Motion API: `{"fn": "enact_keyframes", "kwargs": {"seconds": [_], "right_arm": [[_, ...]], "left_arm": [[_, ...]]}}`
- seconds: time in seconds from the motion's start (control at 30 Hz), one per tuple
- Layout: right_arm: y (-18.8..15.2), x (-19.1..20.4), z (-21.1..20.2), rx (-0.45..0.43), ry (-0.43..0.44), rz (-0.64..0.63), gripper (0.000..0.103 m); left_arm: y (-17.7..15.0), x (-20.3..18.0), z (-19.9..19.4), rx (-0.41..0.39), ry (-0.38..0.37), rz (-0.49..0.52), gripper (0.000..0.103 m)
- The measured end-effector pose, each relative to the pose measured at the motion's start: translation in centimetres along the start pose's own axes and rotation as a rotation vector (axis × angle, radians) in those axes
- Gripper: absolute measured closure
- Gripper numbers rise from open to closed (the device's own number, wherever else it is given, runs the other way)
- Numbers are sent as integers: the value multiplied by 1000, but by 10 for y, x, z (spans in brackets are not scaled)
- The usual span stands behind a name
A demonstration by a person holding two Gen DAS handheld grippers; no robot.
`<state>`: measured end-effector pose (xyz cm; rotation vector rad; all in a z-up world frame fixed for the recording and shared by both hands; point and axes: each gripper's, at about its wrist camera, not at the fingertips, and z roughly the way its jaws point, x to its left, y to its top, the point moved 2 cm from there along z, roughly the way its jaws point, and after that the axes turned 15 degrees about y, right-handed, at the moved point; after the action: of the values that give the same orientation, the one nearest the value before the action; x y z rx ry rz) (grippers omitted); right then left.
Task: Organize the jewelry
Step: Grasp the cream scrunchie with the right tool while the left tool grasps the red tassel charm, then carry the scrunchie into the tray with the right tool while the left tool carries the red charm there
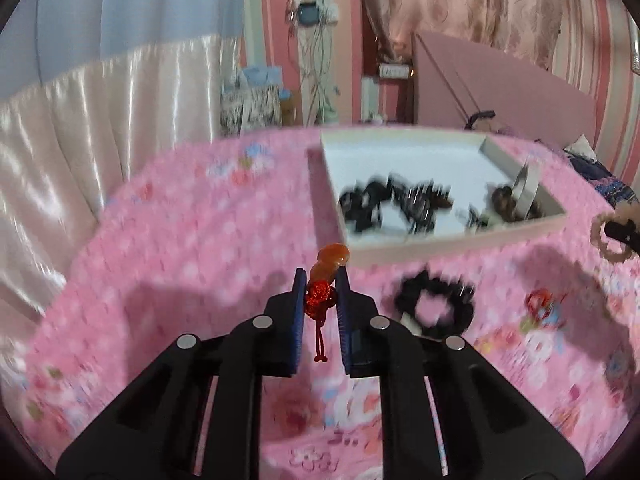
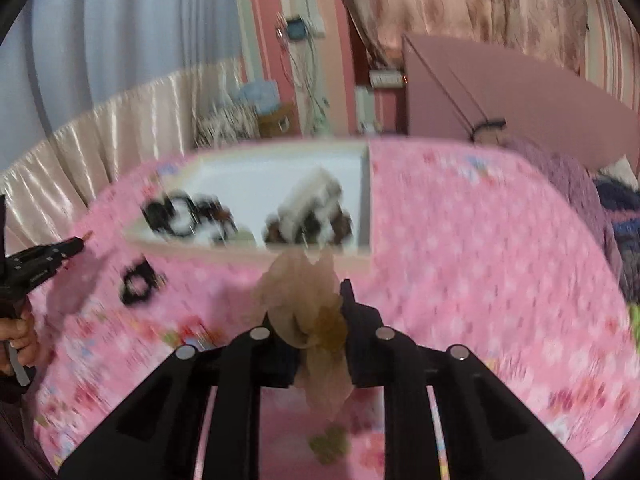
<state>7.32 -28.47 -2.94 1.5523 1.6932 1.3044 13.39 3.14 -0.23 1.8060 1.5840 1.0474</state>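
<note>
My left gripper [image 1: 321, 280] is shut on a red glittery hair tie with an orange charm [image 1: 332, 258]; its red cord hangs down between the blue pads. The piece is held above the pink bedspread [image 1: 180, 240], short of the white box [image 1: 400, 160]. My right gripper [image 2: 308, 292] is shut on a beige fabric flower scrunchie [image 2: 300, 296], which hides its left fingertip. The white box [image 2: 280, 172] lies just beyond it, holding dark hair ties and a white piece. In the left wrist view the beige scrunchie [image 1: 608, 236] shows at the far right.
A black scrunchie [image 1: 434, 308] [image 2: 138, 280] lies on the bedspread in front of the box. A small red piece [image 1: 540, 304] lies to its right. A person's hand [image 2: 20, 332] holds the left gripper [image 2: 76, 246]. A pink board [image 1: 500, 88] stands behind.
</note>
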Motion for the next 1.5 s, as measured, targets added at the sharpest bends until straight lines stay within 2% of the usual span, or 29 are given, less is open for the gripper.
{"fn": "enact_keyframes", "kwargs": {"seconds": [0.17, 0.33, 0.4, 0.5, 0.63, 0.73, 0.77, 0.83, 0.97, 1.17, 1.5], "right_arm": [[45, 15, 0, -109, 34, -16, 85], [90, 27, 33, -157, 71, -13, 85], [101, 32, 58, -153, 52, -35, 85], [99, 33, 93, -125, 59, -27, 85], [78, 33, 130, -118, 34, -50, 85], [64, 32, 150, -85, 19, -54, 85], [62, 32, 154, -80, 23, -61, 85], [61, 29, 155, -77, 29, -52, 85], [58, 30, 155, -71, 19, -66, 85], [56, 36, 156, -57, -5, -95, 85], [56, 31, 161, -37, -4, -62, 82]], "left_arm": [[48, -16, -4, -66, -19, -13, 90], [88, -52, 14, -111, -79, -48, 90], [95, -73, 33, -89, -71, -60, 90], [89, -95, 56, -59, -101, -77, 90], [69, -120, 81, -35, -103, -51, 91], [61, -123, 85, -64, -86, -54, 91], [61, -124, 88, -52, -84, -61, 91], [61, -121, 91, -41, -110, -89, 92], [61, -121, 99, -12, -101, -94, 92], [61, -126, 98, -20, -82, -81, 92], [62, -128, 100, -13, -71, -78, 91]]}}
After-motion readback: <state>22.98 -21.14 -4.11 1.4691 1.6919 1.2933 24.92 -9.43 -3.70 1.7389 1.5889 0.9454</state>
